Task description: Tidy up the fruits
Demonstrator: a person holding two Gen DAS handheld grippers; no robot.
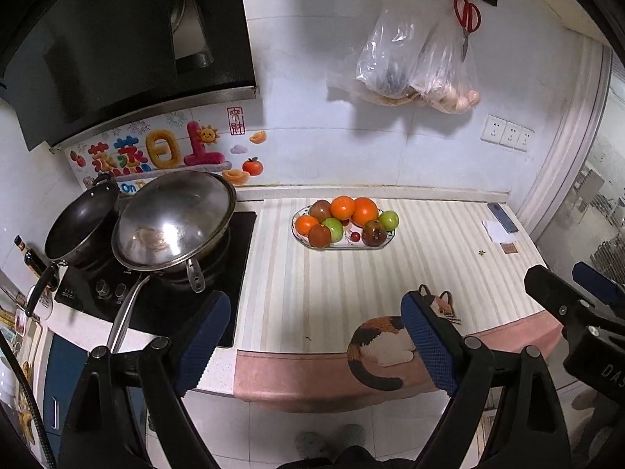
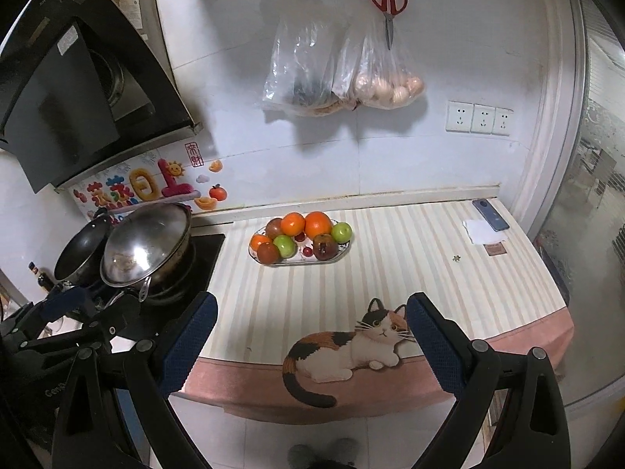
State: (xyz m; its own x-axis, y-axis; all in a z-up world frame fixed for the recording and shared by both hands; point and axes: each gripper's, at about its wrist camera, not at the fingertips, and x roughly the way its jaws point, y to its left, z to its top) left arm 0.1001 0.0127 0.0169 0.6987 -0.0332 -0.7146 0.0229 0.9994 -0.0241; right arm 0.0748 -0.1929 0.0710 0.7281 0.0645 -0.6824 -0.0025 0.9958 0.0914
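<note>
An oval white plate [image 1: 381, 245] [image 2: 340, 251] at the back of the counter carries a pile of fruit: oranges [image 1: 365, 211] [image 2: 318, 224], green apples [image 1: 333, 228] [image 2: 341, 232], dark red apples [image 1: 374, 233] [image 2: 325, 246] and small red cherries [image 1: 355, 236] [image 2: 308, 251]. My left gripper [image 1: 316, 314] hangs well short of the plate, over the counter's front edge, its blue pads wide apart with nothing between them. My right gripper [image 2: 312, 312] is also open and empty, above the cat picture. Each gripper shows at the edge of the other's view.
A striped mat with a cat print [image 2: 351, 348] covers the counter. Left of it a stove holds a lidded wok [image 1: 175, 219] and a black pan [image 1: 80, 226]. A phone [image 1: 503, 217] and paper lie at the far right. Plastic bags [image 2: 343, 74] and scissors [image 2: 387, 4] hang on the wall.
</note>
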